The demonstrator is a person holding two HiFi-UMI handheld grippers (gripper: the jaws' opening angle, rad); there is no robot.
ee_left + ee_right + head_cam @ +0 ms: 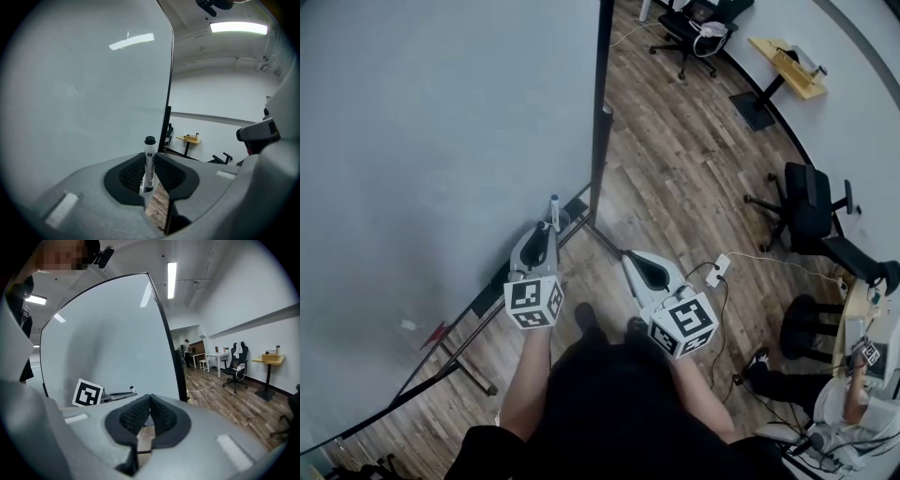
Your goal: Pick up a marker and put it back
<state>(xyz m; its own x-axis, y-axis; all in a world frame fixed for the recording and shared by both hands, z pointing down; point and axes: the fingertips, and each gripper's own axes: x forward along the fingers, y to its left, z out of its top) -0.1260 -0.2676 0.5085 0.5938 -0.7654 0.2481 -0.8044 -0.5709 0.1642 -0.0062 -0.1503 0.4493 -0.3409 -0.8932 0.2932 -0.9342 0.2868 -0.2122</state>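
Nearest the head camera are two bare forearms, each holding a gripper that carries one cube (534, 302) patterned with black-and-white squares; neither cube has letters on it. The left gripper (550, 223) is clenched on the single marker (149, 161). The marker stands upright between the ribbed pads (129, 172), with its black cap above the jaws. It has a white barrel with a dark label band, but the print is too small to read and the lower end is hidden in the jaws. From the head view only the tip of the marker (553, 206) shows, close to the whiteboard (412, 141). The right gripper (150, 403) is pressed closed with nothing between its pads, and it hangs over the wood floor (675, 178) beside the left one. The whiteboard's face is blank, and its dark frame and foot are cut off at the picture's edge. Further off are one white power strip (719, 267) with its cable, two black office chairs (811, 202), and a yellowish table (787, 66) at the wall. The lower right corner is cluttered and hard to make out.
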